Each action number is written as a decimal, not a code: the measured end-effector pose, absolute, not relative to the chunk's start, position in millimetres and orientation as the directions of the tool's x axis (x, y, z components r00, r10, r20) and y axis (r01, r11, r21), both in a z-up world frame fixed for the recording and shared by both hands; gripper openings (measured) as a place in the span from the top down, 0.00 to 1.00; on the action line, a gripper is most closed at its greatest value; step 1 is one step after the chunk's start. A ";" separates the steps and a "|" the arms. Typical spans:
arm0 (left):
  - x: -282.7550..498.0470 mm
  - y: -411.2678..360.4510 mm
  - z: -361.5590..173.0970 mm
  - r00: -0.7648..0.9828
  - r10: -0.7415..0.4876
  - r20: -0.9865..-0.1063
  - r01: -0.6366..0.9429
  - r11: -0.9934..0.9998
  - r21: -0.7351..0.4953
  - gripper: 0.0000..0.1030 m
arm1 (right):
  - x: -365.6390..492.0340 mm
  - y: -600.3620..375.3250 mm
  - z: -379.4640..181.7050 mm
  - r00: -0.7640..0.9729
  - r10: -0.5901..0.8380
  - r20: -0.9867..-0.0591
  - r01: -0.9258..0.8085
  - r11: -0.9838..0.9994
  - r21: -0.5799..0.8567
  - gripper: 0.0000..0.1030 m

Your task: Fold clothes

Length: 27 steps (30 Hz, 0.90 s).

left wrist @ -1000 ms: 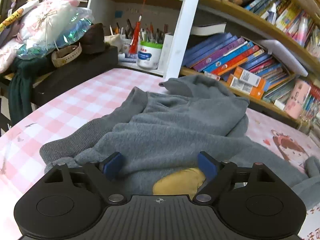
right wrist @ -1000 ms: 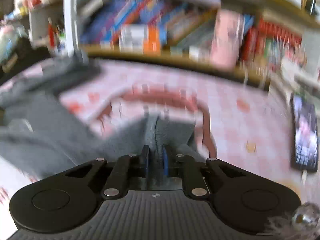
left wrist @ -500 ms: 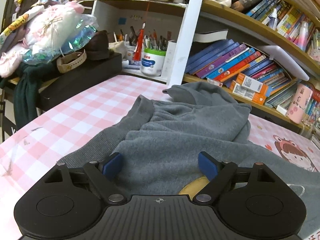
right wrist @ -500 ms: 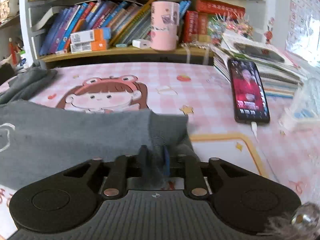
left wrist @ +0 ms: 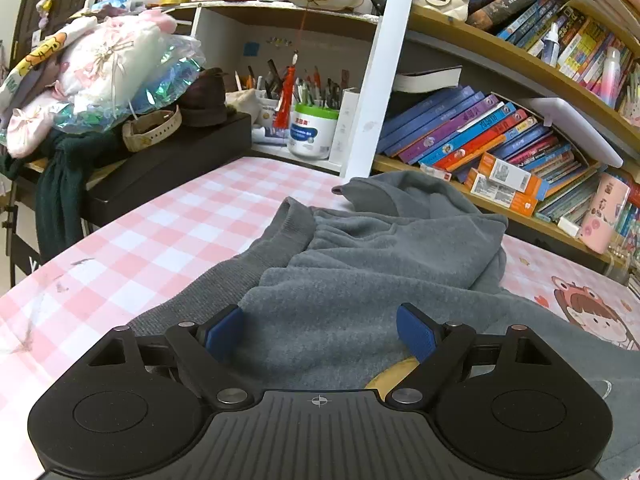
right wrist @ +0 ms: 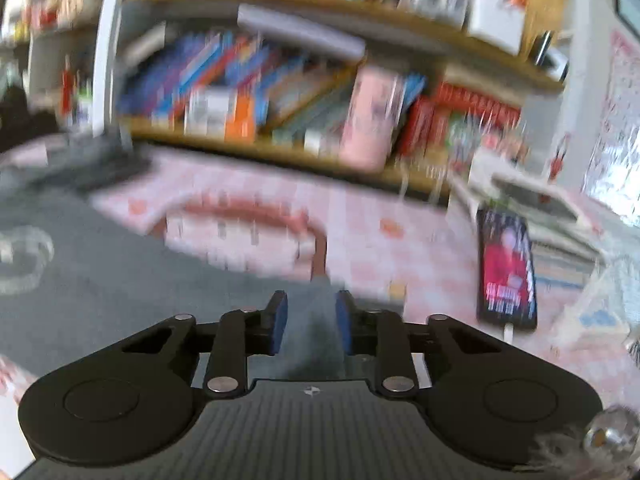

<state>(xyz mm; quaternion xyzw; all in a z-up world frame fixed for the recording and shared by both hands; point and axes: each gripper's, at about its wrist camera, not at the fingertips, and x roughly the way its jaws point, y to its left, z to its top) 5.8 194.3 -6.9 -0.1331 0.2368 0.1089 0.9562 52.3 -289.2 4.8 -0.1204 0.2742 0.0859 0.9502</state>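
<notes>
Right gripper (right wrist: 308,322): blue pads narrowly parted, a strip of grey sweater (right wrist: 100,280) cloth between them; jaws have just been closing after a brief release. The view is blurred, so whether the pads bite the cloth cannot be told.

Left gripper (left wrist: 320,332): spread wide, empty, poised just above the bunched sweater (left wrist: 360,272); pads not pressing on cloth.

Sweater: grey fleece, lying on the pink checked surface (left wrist: 160,232). One part is heaped in front of the bookshelf (left wrist: 500,152); another part is stretched flat toward the right gripper. A yellow patch (left wrist: 394,372) shows near the left gripper.

Phone (right wrist: 506,270): lying on the surface, near the right gripper and to its right, screen lit.

Risks, judged:
- Loose pinch: the edge may slip out mid-pull, leaving a crooked fold.
- Unpinned heap: with the left gripper holding nothing, a pull from the right may drag the whole garment rather than flatten it.
- Sideways sweep: the right gripper or trailing cloth may knock the phone.
</notes>
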 end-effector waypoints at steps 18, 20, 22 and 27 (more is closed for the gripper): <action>5.2 197.2 -7.2 0.868 0.139 -0.477 -0.264 0.942 -0.207 0.15 | 60.2 -347.5 -11.1 0.782 0.015 -0.623 -0.009 1.000 0.014 0.61; 5.3 197.5 -7.2 0.868 0.139 -0.477 -0.265 0.942 -0.208 0.15 | 56.9 -340.5 -10.3 0.786 0.020 -0.618 -0.041 0.999 -0.019 0.82; 5.3 197.8 -7.2 0.867 0.139 -0.478 -0.266 0.941 -0.208 0.15 | 51.4 -337.3 -2.5 0.808 0.029 -0.589 -0.063 0.997 -0.038 0.95; 5.7 196.4 -7.0 0.867 0.141 -0.478 -0.267 0.941 -0.207 0.15 | 17.3 -329.1 37.6 0.921 0.019 -0.389 -0.063 0.993 -0.100 0.95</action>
